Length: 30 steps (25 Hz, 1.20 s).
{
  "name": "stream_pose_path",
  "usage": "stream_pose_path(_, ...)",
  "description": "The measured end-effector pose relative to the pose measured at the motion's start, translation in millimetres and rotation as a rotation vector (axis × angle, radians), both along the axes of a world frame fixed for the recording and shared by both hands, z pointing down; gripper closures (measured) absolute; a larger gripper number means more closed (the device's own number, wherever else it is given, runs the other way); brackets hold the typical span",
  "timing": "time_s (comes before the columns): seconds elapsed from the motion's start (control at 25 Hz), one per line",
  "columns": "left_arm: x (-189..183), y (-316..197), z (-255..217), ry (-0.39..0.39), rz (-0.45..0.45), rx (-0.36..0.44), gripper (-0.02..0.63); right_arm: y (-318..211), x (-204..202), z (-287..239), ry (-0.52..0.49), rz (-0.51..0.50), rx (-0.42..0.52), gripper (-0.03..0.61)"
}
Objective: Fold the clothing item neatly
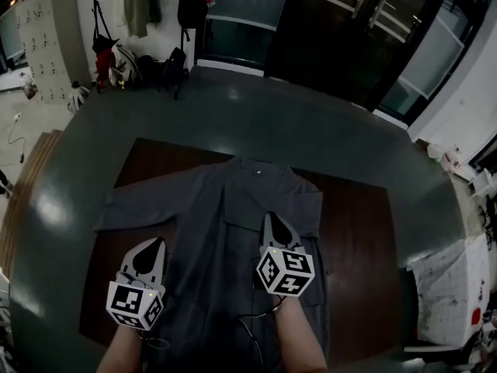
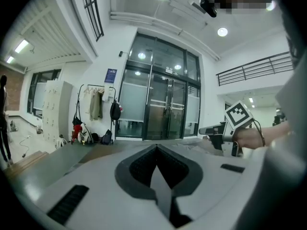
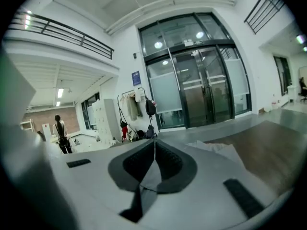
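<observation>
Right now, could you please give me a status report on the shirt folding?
Left gripper shut on shirt; right gripper shut on shirt too. Shirt spread on table. Nothing else on table.

One shirt [image 1: 225, 231], one table [image 1: 357, 239], two grippers [image 1: 160, 242] [image 1: 269, 217].

The left gripper [image 1: 159, 243] and right gripper [image 1: 269, 217] have pale grey shells with black ribbed jaw pads [image 1: 147, 261] tapering to a point. Each bears a white marker cube [image 1: 286, 271] printed with black squares. A thin dark cable [image 1: 250, 329] trails near the wrists.
</observation>
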State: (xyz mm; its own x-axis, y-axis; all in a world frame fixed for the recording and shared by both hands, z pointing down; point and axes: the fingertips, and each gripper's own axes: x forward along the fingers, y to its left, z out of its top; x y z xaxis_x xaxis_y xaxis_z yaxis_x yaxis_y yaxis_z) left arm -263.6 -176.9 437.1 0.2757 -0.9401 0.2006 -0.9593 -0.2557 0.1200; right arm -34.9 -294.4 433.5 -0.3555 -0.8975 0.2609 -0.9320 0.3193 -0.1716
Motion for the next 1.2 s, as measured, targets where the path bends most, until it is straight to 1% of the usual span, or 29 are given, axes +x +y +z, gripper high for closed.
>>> stream_pose_path(0.04, 9, 5, -7, -0.010, 0.007, 0.008, 0.606, 8, 9, -9, -0.013, 0.010, 0.024, 0.585)
stream_pose_path(0.12, 28, 16, -22, -0.020, 0.014, 0.023, 0.606, 25, 28, -28, -0.037, 0.016, 0.065, 0.589)
stream_pose_path(0.28, 56, 40, -38, -0.022, -0.015, 0.038, 0.606, 60, 56, -51, -0.075, -0.027, 0.108, 0.589)
stream_pose_path(0.44, 75, 64, -44, -0.021, -0.068, 0.048, 0.606, 91, 56, -58, -0.074, -0.119, 0.132, 0.590)
stream_pose_path(0.56, 81, 77, -43, -0.022, -0.099, 0.048, 0.606, 107, 40, -55, -0.102, -0.179, 0.129, 0.590)
stream_pose_path(0.64, 72, 91, -42, -0.016, -0.124, 0.044, 0.606, 119, 19, -50, -0.124, -0.225, 0.118, 0.590)
stream_pose_path(0.72, 57, 108, -43, 0.007, -0.152, 0.042, 0.606, 133, -6, -47, -0.131, -0.270, 0.107, 0.589)
stream_pose_path(0.92, 5, 134, -46, 0.026, -0.194, 0.060, 0.606, 163, -64, -64, -0.122, -0.338, 0.129, 0.589)
stream_pose_path(1.04, -26, 135, -38, 0.061, -0.192, 0.055, 0.606, 168, -94, -69, -0.089, -0.341, 0.141, 0.590)
stream_pose_path(1.12, -45, 136, -33, 0.078, -0.164, 0.050, 0.606, 171, -112, -67, -0.068, -0.311, 0.139, 0.589)
stream_pose_path(1.2, -72, 141, -29, 0.078, -0.130, 0.052, 0.606, 180, -137, -66, -0.065, -0.272, 0.142, 0.589)
